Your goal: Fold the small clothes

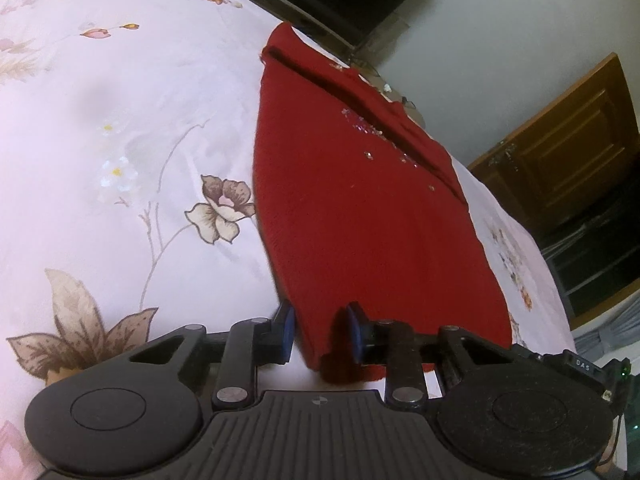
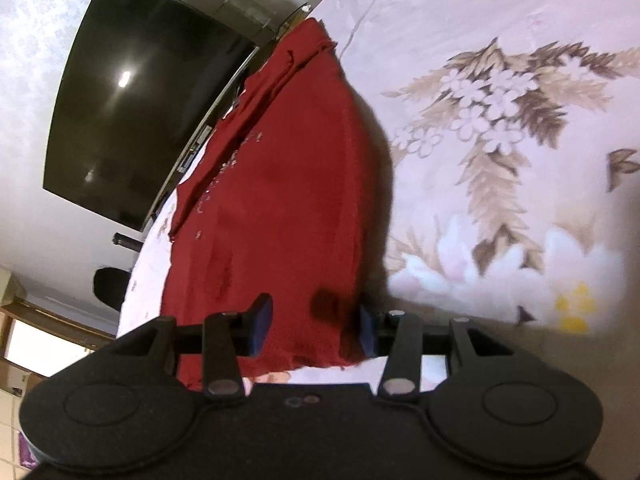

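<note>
Left wrist view shows a wide bed sheet [image 1: 120,160], pale pink and printed with brown and cream flowers, and on it lies a red knitted garment [image 1: 360,200] spread flat, running from the camera toward the far edge of the sheet. Small shiny beads [image 1: 368,130] are scattered beside a fold line on the garment's far half. Beyond the garment's far end stands a dark television screen [image 2: 136,100] against a white wall, and off to the garment's side is a brown wooden door [image 1: 576,136]. At the garment's near hem, the left gripper [image 1: 320,334] has its blue pads on either side of a bunched corner of the red knit; whether they press on it I cannot tell. At another part of the near hem, the right gripper [image 2: 312,326] stands with its jaws apart, the red cloth lying flat between the pads without either one pressing on it.
</note>
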Action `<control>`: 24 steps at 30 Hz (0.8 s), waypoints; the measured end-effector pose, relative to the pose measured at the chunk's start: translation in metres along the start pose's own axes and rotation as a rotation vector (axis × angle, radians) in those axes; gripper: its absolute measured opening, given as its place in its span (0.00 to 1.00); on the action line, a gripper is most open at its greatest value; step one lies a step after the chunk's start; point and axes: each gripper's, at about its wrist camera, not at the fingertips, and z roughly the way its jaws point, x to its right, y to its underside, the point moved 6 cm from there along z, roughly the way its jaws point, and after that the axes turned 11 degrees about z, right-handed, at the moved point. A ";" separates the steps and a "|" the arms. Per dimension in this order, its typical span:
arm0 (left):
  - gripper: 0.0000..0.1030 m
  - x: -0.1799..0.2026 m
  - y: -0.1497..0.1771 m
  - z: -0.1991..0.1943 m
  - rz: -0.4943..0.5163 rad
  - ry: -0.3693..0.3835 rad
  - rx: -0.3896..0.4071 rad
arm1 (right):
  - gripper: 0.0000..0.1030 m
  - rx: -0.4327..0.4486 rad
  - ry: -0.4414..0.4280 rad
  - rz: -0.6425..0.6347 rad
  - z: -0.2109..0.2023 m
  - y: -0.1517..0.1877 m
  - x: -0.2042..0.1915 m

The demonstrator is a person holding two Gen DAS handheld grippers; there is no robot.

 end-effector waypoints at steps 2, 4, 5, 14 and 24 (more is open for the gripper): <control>0.28 0.000 -0.002 0.002 0.003 0.003 0.001 | 0.43 -0.011 -0.018 0.012 0.005 0.001 -0.001; 0.28 0.000 -0.003 0.004 0.005 0.007 0.001 | 0.41 -0.017 -0.039 0.032 0.009 0.001 0.000; 0.28 0.000 -0.004 0.004 0.006 0.008 0.000 | 0.40 -0.018 -0.049 0.045 0.011 0.000 0.001; 0.08 0.000 -0.008 0.011 0.022 -0.006 -0.004 | 0.11 -0.058 -0.079 0.095 0.027 -0.004 0.006; 0.03 -0.004 -0.015 0.004 -0.010 0.028 0.048 | 0.05 -0.044 -0.041 -0.052 0.021 -0.006 -0.010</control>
